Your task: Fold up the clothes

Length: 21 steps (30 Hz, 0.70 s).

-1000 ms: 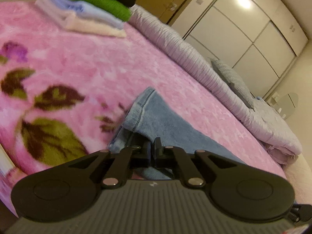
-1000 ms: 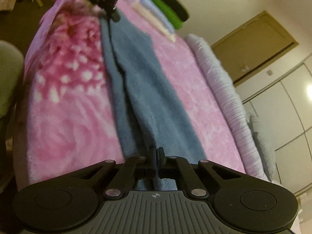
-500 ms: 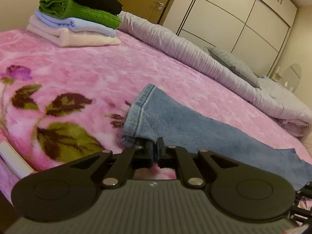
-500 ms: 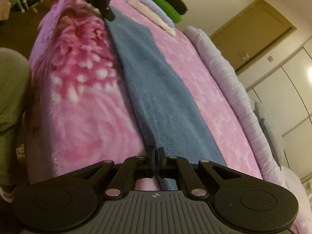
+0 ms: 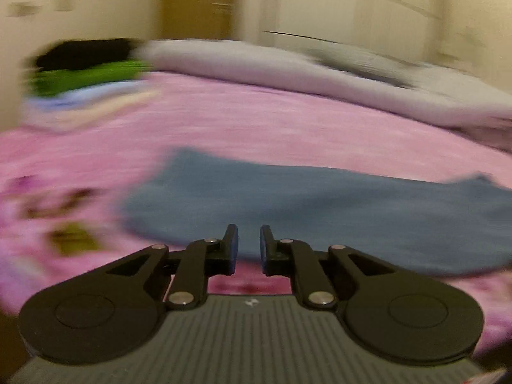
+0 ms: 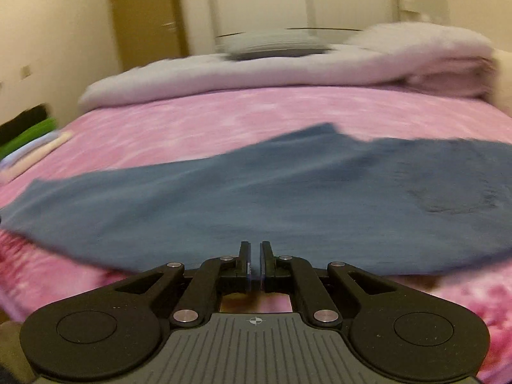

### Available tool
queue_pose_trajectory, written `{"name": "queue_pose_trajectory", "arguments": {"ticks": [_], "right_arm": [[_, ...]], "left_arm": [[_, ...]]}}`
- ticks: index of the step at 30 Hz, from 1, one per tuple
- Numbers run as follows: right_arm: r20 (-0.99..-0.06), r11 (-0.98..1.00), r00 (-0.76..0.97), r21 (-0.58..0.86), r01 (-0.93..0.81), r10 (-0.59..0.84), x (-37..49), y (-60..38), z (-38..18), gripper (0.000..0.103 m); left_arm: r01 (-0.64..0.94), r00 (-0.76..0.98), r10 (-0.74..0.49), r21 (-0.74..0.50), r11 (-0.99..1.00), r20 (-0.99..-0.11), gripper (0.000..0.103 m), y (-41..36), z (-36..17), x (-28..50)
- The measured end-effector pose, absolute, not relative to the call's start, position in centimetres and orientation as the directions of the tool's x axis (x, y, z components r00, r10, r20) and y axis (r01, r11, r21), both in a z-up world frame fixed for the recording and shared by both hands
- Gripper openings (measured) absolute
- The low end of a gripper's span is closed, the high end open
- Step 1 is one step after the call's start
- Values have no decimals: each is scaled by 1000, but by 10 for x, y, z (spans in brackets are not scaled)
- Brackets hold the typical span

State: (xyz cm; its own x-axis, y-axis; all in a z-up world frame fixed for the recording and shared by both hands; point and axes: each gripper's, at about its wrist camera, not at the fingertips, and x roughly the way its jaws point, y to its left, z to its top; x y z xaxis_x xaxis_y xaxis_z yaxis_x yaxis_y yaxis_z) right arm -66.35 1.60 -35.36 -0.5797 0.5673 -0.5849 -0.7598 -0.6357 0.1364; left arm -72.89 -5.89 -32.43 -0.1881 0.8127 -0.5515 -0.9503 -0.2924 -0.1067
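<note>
1. The blue jeans (image 6: 256, 198) lie flat on the pink blanket (image 6: 224, 118), long axis running crosswise in front of both tools.
2. The left tool (image 5: 249, 246) sits at the jeans' near edge, by the leg end; its jaws are opening, with nothing between them.
3. The right tool (image 6: 255, 260) is at the near edge too, toward the wider waist end, jaws nearly together and empty.
4. Beyond the jeans: a rolled quilt (image 6: 256, 67), then wardrobe doors (image 6: 304, 0). A stack of folded clothes (image 5: 83, 83) lies beyond the jeans' leg end.
</note>
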Motion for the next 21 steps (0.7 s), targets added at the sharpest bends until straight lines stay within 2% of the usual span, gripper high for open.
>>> {"name": "queue_pose_trajectory", "arguments": {"ticks": [3, 6, 9, 13, 15, 19, 21], "right_arm": [[-626, -609, -526, 101, -787, 576, -647, 37, -371, 3], [-595, -527, -475, 99, -844, 649, -619, 48, -373, 2], [-591, -421, -415, 137, -897, 691, -589, 58, -365, 3], [-541, -452, -479, 194, -871, 691, -567, 53, -355, 3], [-572, -447, -481, 211, -869, 665, -565, 54, -363, 3], [-617, -338, -433, 273, -901, 657, -558, 61, -368, 3], [-638, -307, -369, 212, -928, 676, -561, 52, -357, 3]], "left_arm": [[-984, -56, 828, -111, -142, -558, 15, -23, -334, -679], [-986, -73, 803, -81, -149, -591, 14, 2, -346, -657], [-986, -61, 811, -89, -138, -582, 14, 8, -343, -647], [-992, -23, 814, -85, -89, -581, 15, 10, -344, -624], [-992, -33, 786, -73, -99, -618, 15, 19, -355, -613], [-979, -41, 768, -130, -160, -640, 15, 21, -353, -618], [-977, -56, 753, -120, -178, -656, 14, 15, -344, -617]]}}
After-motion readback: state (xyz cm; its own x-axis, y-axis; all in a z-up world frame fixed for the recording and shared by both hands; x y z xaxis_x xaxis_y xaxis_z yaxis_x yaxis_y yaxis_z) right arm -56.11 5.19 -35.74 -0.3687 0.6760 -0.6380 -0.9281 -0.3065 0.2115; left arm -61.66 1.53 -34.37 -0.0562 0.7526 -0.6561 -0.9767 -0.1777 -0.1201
